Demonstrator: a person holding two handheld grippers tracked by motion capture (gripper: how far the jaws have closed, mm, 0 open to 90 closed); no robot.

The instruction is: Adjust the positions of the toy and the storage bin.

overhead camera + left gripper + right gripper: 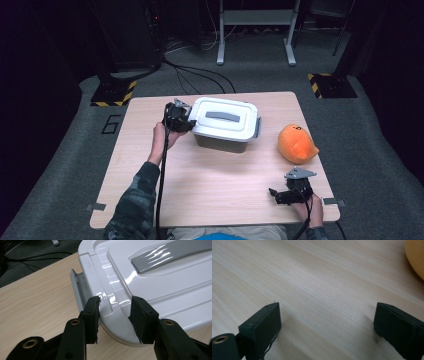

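Observation:
A white lidded storage box [225, 125] with a grey handle [222, 116] stands at the middle back of the wooden table [210, 180]. My left gripper [186, 122] is at the box's left end. In the left gripper view its jaws are open [113, 315] and straddle the rim of the white lid [150, 277], right beside the grey side latch [80, 290], which is swung outward. An orange plush toy [296, 143] lies to the right. My right gripper [274, 194] rests low near the front right edge, open wide [327, 322] over bare wood, with the toy's edge [415, 257] beyond it.
A second grey latch [258, 127] sits on the box's right end. Cables [190, 75] run over the grey carpet behind the table, past a white metal stand [255, 30] and yellow-black striped floor plates [114, 94].

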